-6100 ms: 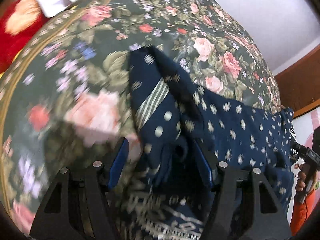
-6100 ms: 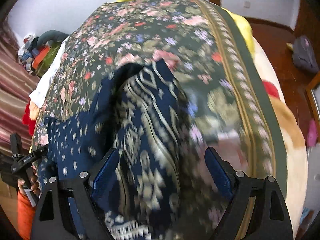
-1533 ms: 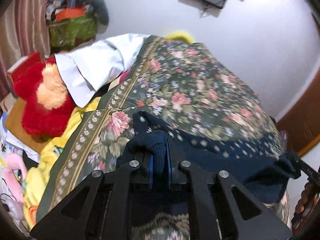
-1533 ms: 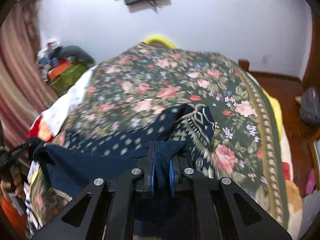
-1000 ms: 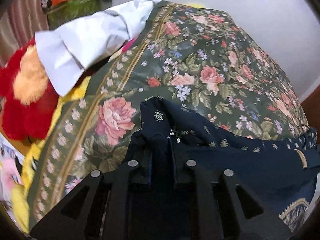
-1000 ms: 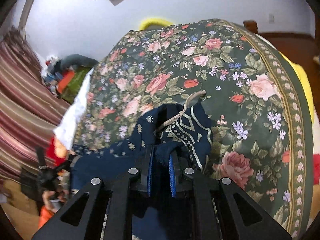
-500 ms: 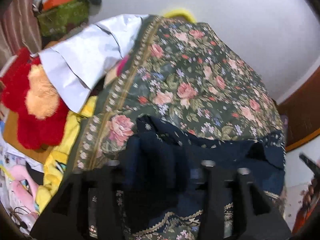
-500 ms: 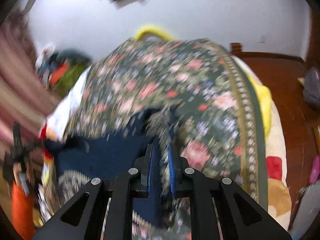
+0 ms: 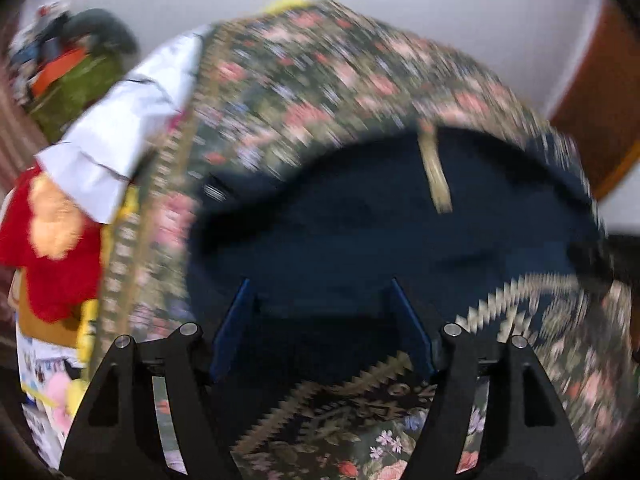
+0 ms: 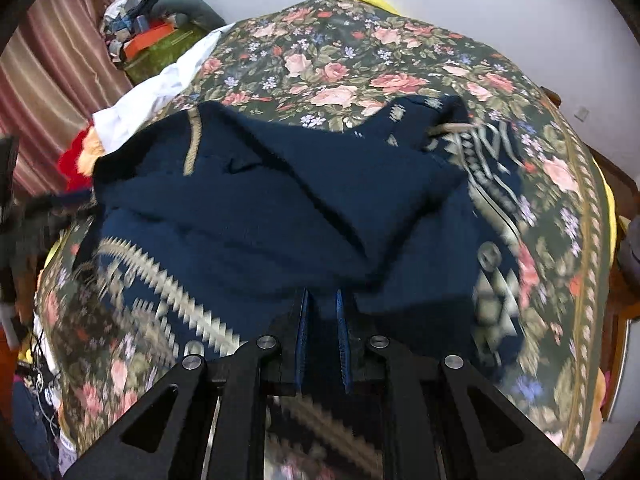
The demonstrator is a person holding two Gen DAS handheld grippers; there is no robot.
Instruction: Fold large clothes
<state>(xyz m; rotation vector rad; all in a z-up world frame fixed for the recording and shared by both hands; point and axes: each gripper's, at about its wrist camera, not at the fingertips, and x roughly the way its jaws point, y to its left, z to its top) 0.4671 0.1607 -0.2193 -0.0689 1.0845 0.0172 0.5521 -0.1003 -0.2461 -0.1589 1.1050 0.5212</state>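
Note:
A large navy garment [image 9: 380,224] with cream zigzag patterning lies spread on the floral bedspread [image 9: 320,64]. In the left wrist view, which is motion-blurred, my left gripper [image 9: 320,292] is open with its blue pads just above the cloth and nothing between them. In the right wrist view the same garment [image 10: 280,200] lies folded over with its plain inside facing up. My right gripper [image 10: 322,300] is shut on a fold of the garment at its near edge.
A white cloth [image 9: 120,136] and a red plush toy [image 9: 52,232] lie at the bed's left edge. A pile of clutter [image 10: 152,36] sits far left by a striped curtain [image 10: 48,80]. The bedspread [image 10: 360,60] extends beyond the garment.
My left gripper has opened and let go of the garment. The garment has been flipped over and laid down flatter across the bed. My right gripper stays shut on it.

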